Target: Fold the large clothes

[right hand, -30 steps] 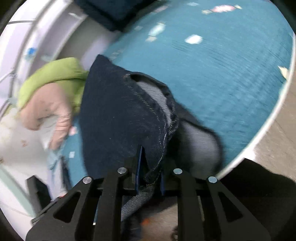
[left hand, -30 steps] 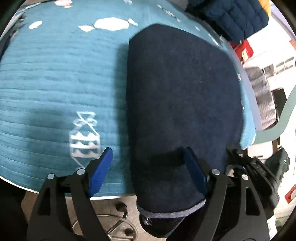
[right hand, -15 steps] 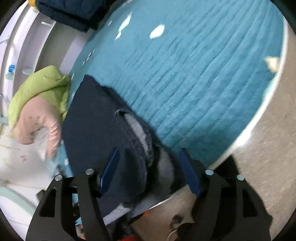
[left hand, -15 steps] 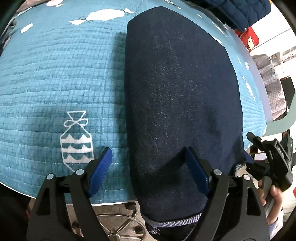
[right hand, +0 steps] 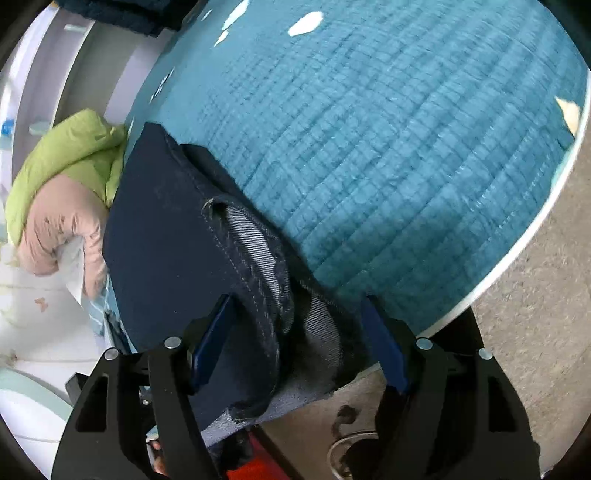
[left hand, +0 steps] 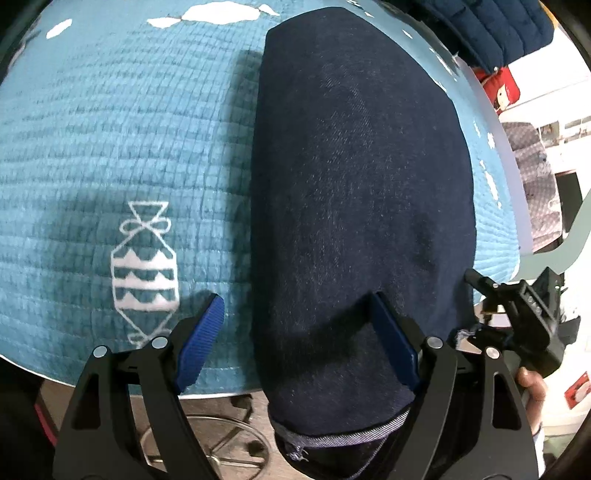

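Observation:
Dark navy denim jeans (left hand: 354, 192) lie folded lengthwise on the teal quilted table cover (left hand: 110, 147), their near end hanging over the table's front edge. My left gripper (left hand: 295, 332) is open, its jaws spread over the jeans' left edge near the table front. In the right wrist view the jeans (right hand: 173, 240) show a stitched seam and a lighter inside layer. My right gripper (right hand: 295, 343) is open with its jaws on either side of that hanging end, holding nothing. The right gripper also shows in the left wrist view (left hand: 517, 306) at the jeans' right side.
A dark blue quilted jacket (left hand: 487, 26) lies at the table's far right. A green and pink garment pile (right hand: 62, 192) sits beyond the table's side. A chair base (left hand: 207, 435) stands on the floor below the front edge (right hand: 524, 251).
My right gripper has opened and let go of the jeans' edge. The jeans now lie flat and stretched out on the table. My left gripper stayed open and shifted little.

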Tool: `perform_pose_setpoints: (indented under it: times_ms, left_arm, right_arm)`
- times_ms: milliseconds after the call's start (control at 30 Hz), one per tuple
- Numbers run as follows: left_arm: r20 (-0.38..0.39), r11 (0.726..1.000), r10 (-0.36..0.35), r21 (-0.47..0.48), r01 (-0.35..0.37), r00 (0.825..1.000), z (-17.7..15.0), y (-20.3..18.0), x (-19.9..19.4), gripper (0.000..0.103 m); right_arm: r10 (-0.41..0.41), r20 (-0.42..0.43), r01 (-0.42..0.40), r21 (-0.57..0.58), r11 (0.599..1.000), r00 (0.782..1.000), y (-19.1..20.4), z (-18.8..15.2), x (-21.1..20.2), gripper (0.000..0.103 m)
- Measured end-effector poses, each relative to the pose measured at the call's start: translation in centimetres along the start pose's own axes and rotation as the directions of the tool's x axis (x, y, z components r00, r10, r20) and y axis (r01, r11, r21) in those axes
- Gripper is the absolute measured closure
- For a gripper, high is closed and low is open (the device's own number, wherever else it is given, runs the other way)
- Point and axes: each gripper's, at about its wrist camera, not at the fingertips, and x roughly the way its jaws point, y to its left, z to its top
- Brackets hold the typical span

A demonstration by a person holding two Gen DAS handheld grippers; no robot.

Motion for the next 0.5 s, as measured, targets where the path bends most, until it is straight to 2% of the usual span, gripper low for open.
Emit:
perform_pose_setpoints:
  times_ms: [100,133,200,267,333,367,400,433,467,500]
  left_arm:
    - [-0.012,0.998,-0.052,-0.035,0.051,0.999,-0.5,0.5,0.0,0.022]
    - [-0.022,0.995,-0.087,-0.045,0.086,0.996,-0.7,0.6,0.1,0.022]
    - [-0.031,0.993,-0.106,-0.054,0.104,0.994,-0.9,0.7,0.4,0.022]
    - [-0.032,0.989,-0.130,-0.069,0.128,0.991,-1.0,0.7,0.7,0.022]
    - [-0.042,0.986,-0.153,-0.077,0.149,0.987,-0.9,0.7,0.9,0.022]
    - [-0.036,0.988,-0.142,-0.060,0.140,0.989,-1.0,0.4,1.0,0.022]
    - [-0.032,0.991,-0.129,-0.042,0.128,0.991,-0.9,-0.1,1.1,0.022]
    - [-0.030,0.992,-0.126,-0.035,0.125,0.992,-0.8,-0.2,1.1,0.022]
    - [-0.027,0.992,-0.128,-0.022,0.128,0.991,-0.7,-0.4,1.1,0.026]
    - [-0.021,0.992,-0.129,-0.010,0.129,0.991,-0.7,-0.8,1.0,0.030]
  right_arm:
    - [0.115,-0.052,-0.116,-0.027,0.993,0.992,1.0,-0.1,0.7,0.033]
    - [0.120,-0.056,-0.122,-0.033,0.992,0.991,1.3,-0.1,0.9,0.033]
    - [0.048,-0.031,-0.050,-0.050,0.998,0.998,1.5,0.4,1.3,0.033]
    - [0.065,-0.033,-0.066,-0.012,0.998,0.997,1.2,0.8,1.8,0.033]
    - [0.118,-0.040,-0.120,-0.033,0.992,0.992,1.7,1.1,1.9,0.035]
    - [0.117,-0.036,-0.119,-0.052,0.992,0.992,2.1,1.0,1.8,0.035]
    - [0.077,-0.024,-0.079,-0.080,0.994,0.997,2.4,0.9,1.6,0.040]
    - [0.062,-0.016,-0.064,-0.095,0.993,0.998,2.6,0.8,1.5,0.047]
    - [0.067,-0.001,-0.067,-0.092,0.993,0.998,2.6,0.7,1.3,0.052]
    - [0.088,0.007,-0.087,-0.087,0.992,0.996,2.5,0.7,1.0,0.066]
